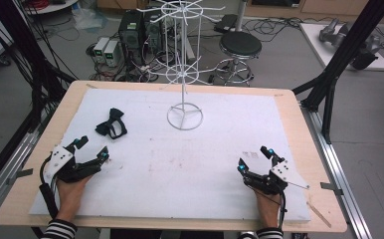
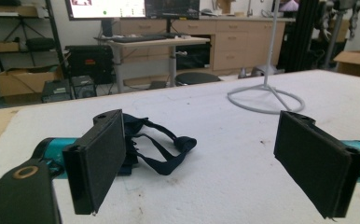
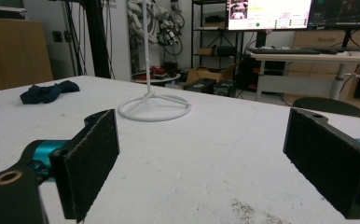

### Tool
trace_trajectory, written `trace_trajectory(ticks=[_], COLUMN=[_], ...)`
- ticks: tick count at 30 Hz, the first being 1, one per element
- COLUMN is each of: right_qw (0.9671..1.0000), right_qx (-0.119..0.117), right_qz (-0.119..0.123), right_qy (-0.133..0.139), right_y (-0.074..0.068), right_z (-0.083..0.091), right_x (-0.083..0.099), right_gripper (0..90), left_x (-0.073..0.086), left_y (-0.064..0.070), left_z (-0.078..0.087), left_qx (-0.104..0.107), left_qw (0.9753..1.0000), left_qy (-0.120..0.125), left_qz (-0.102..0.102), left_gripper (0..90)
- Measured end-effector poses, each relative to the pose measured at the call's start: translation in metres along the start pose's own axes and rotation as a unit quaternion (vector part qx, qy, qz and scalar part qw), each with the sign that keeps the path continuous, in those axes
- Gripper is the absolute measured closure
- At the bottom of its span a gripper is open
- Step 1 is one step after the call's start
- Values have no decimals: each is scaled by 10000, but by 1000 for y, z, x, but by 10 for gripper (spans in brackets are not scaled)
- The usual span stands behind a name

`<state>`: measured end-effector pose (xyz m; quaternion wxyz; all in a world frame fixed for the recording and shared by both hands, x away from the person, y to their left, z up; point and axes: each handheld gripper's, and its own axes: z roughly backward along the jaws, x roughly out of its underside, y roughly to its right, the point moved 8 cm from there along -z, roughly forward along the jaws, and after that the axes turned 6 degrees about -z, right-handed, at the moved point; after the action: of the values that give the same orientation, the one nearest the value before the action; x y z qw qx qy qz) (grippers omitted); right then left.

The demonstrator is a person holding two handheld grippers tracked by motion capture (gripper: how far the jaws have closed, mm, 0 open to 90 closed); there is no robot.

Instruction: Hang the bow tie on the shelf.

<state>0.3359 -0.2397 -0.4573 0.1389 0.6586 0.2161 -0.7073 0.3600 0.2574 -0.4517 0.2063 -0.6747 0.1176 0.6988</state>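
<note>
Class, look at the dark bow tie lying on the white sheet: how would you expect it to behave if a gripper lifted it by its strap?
The bow tie is probably floppy: its strap lies in loose loops. It looks light, being thin fabric. It seems unlikely to roll, since it lies slumped on the white sheet.

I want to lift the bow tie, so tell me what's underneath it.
The bow tie lies flat on the white foam sheet covering the table; its strap loops loosely beside it. Whatever is directly beneath the fabric is covered, though nothing pokes out around its edges.
</note>
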Motion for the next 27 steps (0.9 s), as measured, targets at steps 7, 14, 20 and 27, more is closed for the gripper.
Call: trace_trajectory(ticks=[7,14,20,27], right_qw=[10000,10000,10000,10000], right_qx=[-7,-5,-3,-5], right_qz=[6,8,-1,-37], right_qy=[1,0,1,10], right_y=[0,0,0,0], right_z=[0,0,0,0], right_x=[0,0,0,0], right_gripper=[96,96,96,96], left_x=[-15,-23,-21,-22], left_y=[-6,-6,-1,7], left_z=[-11,-31,-51,-70], left_qx=[180,432,679,911], left_qw=[9992,9953,9876,9766], left_qy=[-319,-830,-1358,-1860], left_qz=[-174,-258,-406,-586], left_gripper=[176,175,176,182])
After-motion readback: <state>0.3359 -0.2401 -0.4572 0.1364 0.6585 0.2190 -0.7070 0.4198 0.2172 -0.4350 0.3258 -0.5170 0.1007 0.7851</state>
